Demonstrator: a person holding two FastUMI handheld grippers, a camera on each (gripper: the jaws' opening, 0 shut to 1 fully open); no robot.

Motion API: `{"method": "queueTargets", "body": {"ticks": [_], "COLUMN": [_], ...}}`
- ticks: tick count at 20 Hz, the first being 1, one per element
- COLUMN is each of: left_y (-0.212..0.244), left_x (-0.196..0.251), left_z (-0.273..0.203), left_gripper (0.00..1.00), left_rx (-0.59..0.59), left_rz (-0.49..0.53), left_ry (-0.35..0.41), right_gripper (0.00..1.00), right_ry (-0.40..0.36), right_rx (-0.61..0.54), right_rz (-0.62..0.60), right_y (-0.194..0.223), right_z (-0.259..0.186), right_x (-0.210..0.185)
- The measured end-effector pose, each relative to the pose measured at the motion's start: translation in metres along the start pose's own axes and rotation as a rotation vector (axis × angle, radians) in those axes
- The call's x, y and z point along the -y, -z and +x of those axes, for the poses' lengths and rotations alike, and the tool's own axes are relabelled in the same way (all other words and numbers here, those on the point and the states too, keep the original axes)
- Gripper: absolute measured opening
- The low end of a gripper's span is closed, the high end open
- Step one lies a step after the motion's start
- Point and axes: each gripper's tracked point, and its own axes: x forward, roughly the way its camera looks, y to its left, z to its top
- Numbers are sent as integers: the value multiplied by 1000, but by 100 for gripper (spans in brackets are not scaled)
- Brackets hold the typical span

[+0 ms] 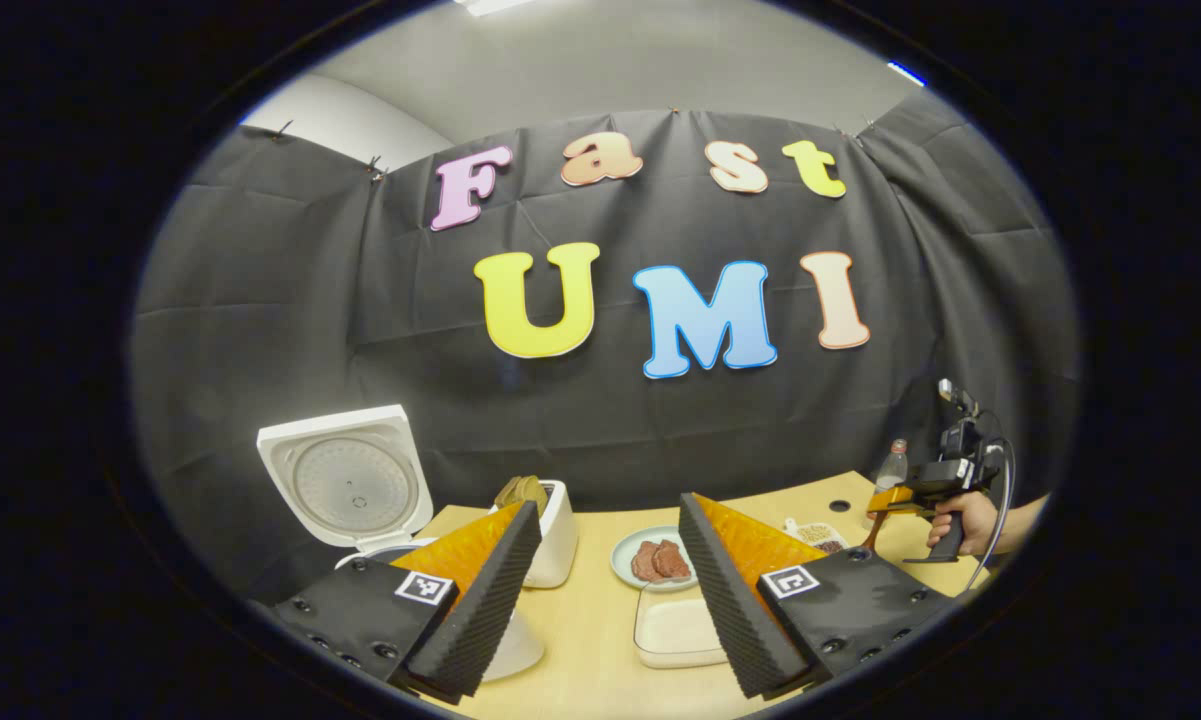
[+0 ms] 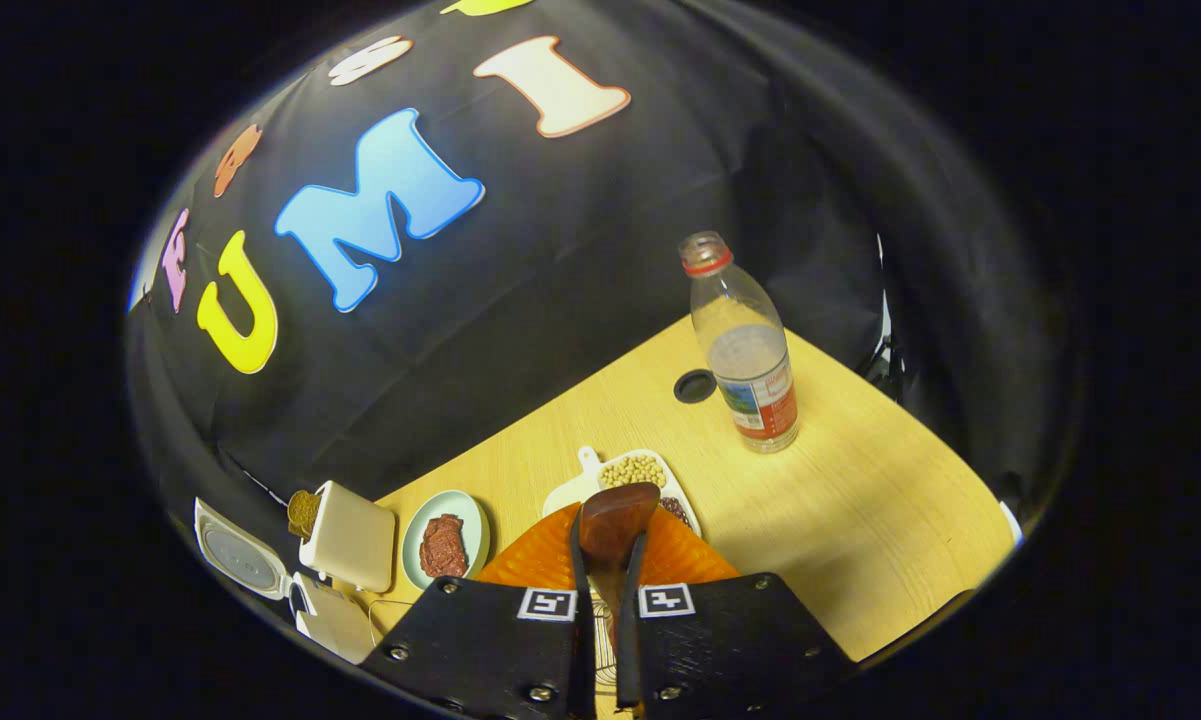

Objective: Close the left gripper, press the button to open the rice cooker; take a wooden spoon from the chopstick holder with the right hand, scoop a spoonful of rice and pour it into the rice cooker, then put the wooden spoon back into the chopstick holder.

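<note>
Left claw (image 1: 608, 590) is spread wide, nothing between its fingers, hanging over the worktop (image 1: 600, 640). Right claw (image 2: 605, 560) is pinching the wooden spoon (image 2: 615, 520) by the handle, bowl sticking out ahead, above the divided dish of beans (image 2: 635, 470). From the left gripper view you can see that claw off to the right in a hand (image 1: 970, 520). Rice cooker (image 1: 345, 490) sits at the left with its lid flipped up. The white chopstick holder (image 1: 550, 540) is just beside it, then the plate of meat (image 1: 655, 560), a white tray (image 1: 675, 635), and a water bottle (image 2: 745, 350) farther back.
</note>
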Motion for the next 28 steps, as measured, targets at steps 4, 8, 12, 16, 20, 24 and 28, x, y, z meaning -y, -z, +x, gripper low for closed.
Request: {"method": "queueTargets", "body": {"ticks": [4, 8, 12, 16, 20, 24, 28], "left_y": [-6, -9, -1, -1, -5, -2, 12], "left_x": [0, -3, -14, -31, -48, -68, -91], "left_z": [-3, -6, -7, -4, -7, -11, -16], "left_gripper": [100, 100, 100, 96, 100, 98, 92], "left_rx": [23, 51, 44, 48, 64, 62, 37], "left_rz": [-17, -32, -42, -45, -37, -36, -40], "left_ry": [15, 33, 52, 48, 47, 34, 9], "right_gripper": [9, 8, 8, 8, 8, 8, 9], "right_ry": [-18, -101, -197, -265, -277, -258, -210], "right_rx": [69, 80, 93, 86, 58, 8, 5], "right_rz": [-11, -21, -55, -96, -210, -312, -430], "right_y": [-21, -26, -19, 1, 43, 95, 126], "right_z": [-27, -66, -93, -100, -80, -51, -29], "right_x": [-23, -57, -110, -161, -192, -202, -202]}}
